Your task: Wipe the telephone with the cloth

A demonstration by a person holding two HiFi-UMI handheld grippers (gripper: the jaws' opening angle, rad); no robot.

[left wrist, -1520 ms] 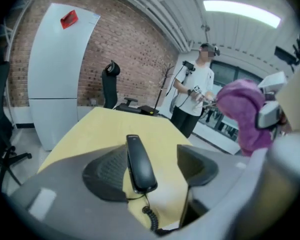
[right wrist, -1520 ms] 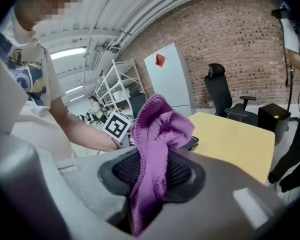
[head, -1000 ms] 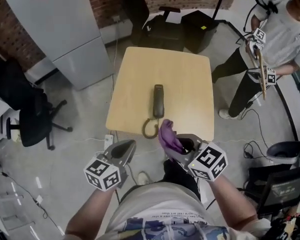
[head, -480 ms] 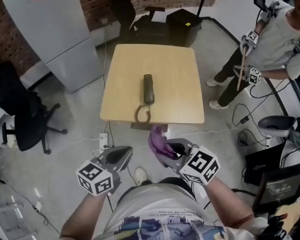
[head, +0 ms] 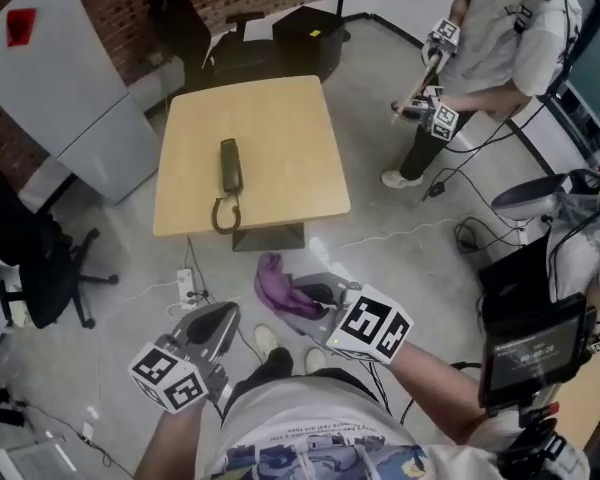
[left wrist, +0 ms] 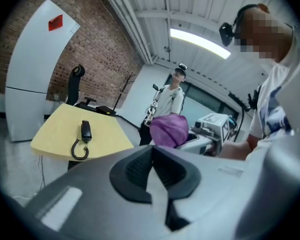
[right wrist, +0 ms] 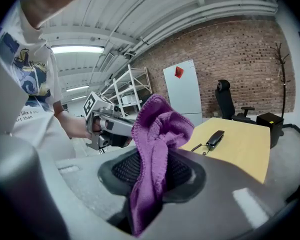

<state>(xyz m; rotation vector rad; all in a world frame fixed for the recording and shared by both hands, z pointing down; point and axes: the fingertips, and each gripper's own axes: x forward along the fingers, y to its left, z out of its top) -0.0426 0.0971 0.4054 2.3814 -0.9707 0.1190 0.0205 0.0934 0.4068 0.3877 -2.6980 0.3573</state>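
A dark telephone handset (head: 229,164) with a coiled cord (head: 224,214) lies on the square wooden table (head: 280,138), also seen small as the telephone (left wrist: 85,130) and the telephone (right wrist: 215,136). My right gripper (head: 298,299) is shut on a purple cloth (head: 276,281), which sticks up between its jaws as the cloth (right wrist: 155,149). My left gripper (head: 220,320) is shut with nothing in it. Both grippers hang over the floor, well short of the table's near edge.
A second person (head: 500,48) with marked grippers stands right of the table. A grey cabinet (head: 55,88) and black office chairs (head: 25,258) stand left and behind. Cables and a power strip (head: 187,286) lie on the floor. Equipment (head: 535,338) stands at the right.
The view has swung left and back: the table and telephone now lie farther from both grippers. The cloth stays pinched in my right gripper; the left stays shut.
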